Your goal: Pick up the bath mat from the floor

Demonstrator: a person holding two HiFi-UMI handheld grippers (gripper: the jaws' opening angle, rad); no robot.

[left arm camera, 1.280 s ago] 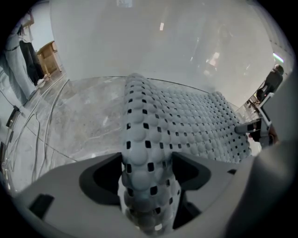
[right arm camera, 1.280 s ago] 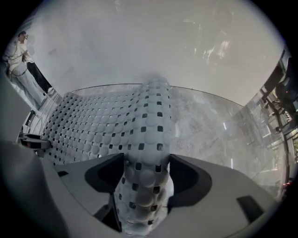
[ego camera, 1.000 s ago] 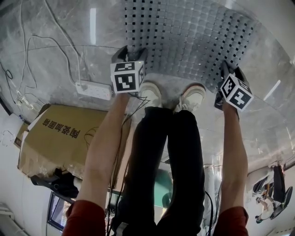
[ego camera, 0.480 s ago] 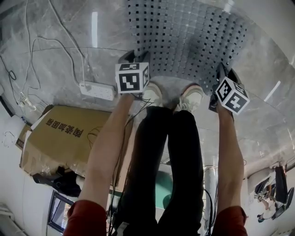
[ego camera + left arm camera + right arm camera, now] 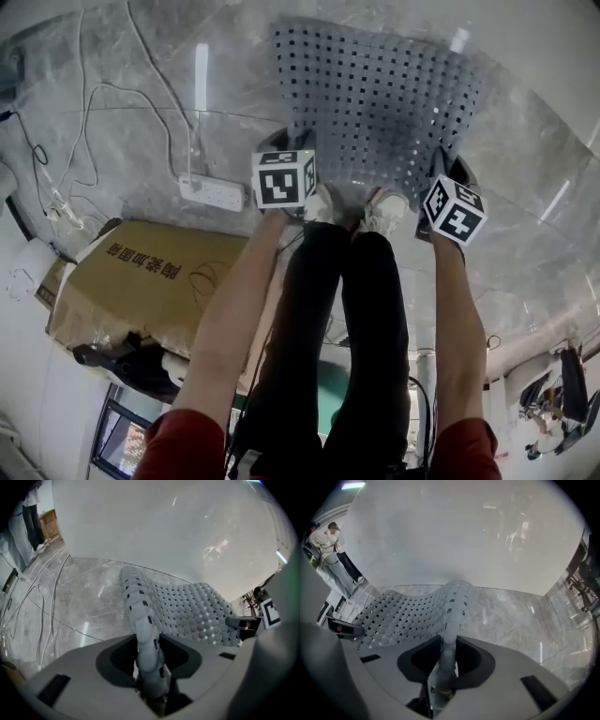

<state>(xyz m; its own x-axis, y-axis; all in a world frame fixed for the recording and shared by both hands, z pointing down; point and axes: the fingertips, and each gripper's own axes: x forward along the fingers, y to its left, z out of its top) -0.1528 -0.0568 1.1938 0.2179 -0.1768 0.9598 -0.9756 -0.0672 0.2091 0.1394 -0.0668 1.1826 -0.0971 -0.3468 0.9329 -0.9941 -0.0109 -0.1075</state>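
A row of dark Chinese characters is printed on the cardboard box [image 5: 141, 281], but it cannot be read with certainty. Only black-and-white square code patterns are borne by the left cube [image 5: 286, 178] and the right cube [image 5: 454, 210].

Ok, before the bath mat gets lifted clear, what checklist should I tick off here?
1. Left gripper grip: ok; fingers, just closed further, pinch a fold of the bath mat.
2. Right gripper grip: ok; fingers just closed further onto a fold too.
3. Mat clear of floor: not ok; far part lies on it.
4. Shoes off the mat: cannot tell; toes meet its near edge.
5. Power strip clear: ok; lies apart, leftward.
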